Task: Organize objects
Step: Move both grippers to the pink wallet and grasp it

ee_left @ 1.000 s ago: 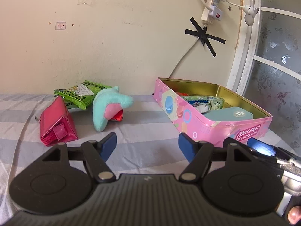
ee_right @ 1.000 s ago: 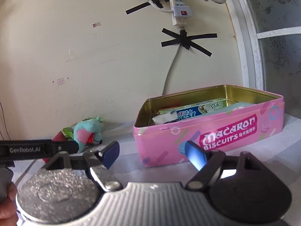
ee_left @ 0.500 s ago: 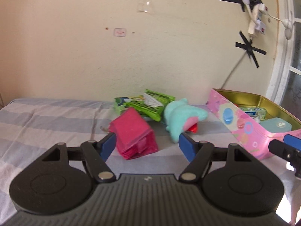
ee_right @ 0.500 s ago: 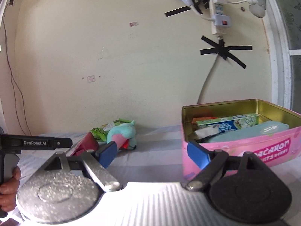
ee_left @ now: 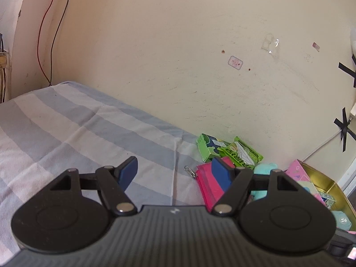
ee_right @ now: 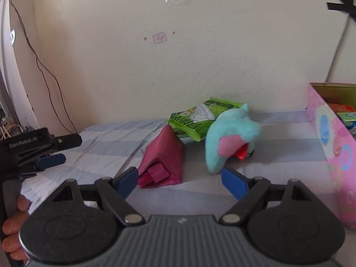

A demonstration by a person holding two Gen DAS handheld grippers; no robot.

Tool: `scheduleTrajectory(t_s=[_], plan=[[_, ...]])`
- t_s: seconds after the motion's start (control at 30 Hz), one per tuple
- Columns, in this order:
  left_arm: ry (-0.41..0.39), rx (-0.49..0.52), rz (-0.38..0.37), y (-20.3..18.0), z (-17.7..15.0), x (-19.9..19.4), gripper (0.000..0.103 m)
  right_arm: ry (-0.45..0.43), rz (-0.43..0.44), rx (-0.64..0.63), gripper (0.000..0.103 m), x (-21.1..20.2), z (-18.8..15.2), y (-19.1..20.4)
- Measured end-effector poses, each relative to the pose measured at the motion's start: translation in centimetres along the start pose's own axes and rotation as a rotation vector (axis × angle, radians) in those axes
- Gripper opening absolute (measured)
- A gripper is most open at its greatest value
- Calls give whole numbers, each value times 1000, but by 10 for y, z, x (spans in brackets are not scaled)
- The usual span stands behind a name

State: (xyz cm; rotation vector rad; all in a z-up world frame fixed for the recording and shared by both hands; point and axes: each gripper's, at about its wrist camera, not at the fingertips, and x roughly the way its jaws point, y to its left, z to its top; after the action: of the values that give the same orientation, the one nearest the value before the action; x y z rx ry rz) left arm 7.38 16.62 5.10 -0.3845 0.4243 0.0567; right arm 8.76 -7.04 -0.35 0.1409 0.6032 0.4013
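In the left wrist view the left gripper (ee_left: 175, 173), jaws apart and empty, has the magenta fabric wallet (ee_left: 208, 183) at three o'clock, while in the right wrist view the right gripper (ee_right: 181, 183), its jaws just widening with nothing between, has it near at eleven o'clock, long axis toward twelve, so the right seems nearer.

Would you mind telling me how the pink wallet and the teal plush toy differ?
The pink wallet is flat-sided and angular, one colour, snap tab facing the camera. The teal plush toy is rounded, fuzzy, teal with a pink patch, and lies nearer the pink tin. Both lie on the striped sheet, ungripped.
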Motion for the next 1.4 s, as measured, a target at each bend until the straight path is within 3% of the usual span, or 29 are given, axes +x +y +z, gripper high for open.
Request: scheduleTrajectory(t_s=[0.13, 0.3, 0.53, 0.67, 0.97, 1.2, 1.27, 1.4], plan=[[8, -3, -15, 1, 0, 0, 75, 24, 3, -92, 90, 32, 3, 23], [17, -8, -32, 2, -1, 0, 75, 48, 21, -66, 90, 63, 23, 30], [33, -8, -27, 2, -1, 3, 75, 104, -67, -166, 95, 110, 34, 39], [43, -8, -29, 1, -2, 5, 75, 137, -49, -354, 78, 117, 22, 52], [63, -3, -37, -1, -6, 9, 75, 151, 36, -408, 76, 79, 5, 45], [87, 37, -83, -9, -11, 11, 75, 187, 154, -497, 76, 3, -31, 30], [108, 60, -140, -14, -13, 12, 76, 195, 175, -510, 77, -20, -39, 23], [204, 65, -364, -23, -22, 20, 81, 178, 146, -494, 80, -55, -51, 8]])
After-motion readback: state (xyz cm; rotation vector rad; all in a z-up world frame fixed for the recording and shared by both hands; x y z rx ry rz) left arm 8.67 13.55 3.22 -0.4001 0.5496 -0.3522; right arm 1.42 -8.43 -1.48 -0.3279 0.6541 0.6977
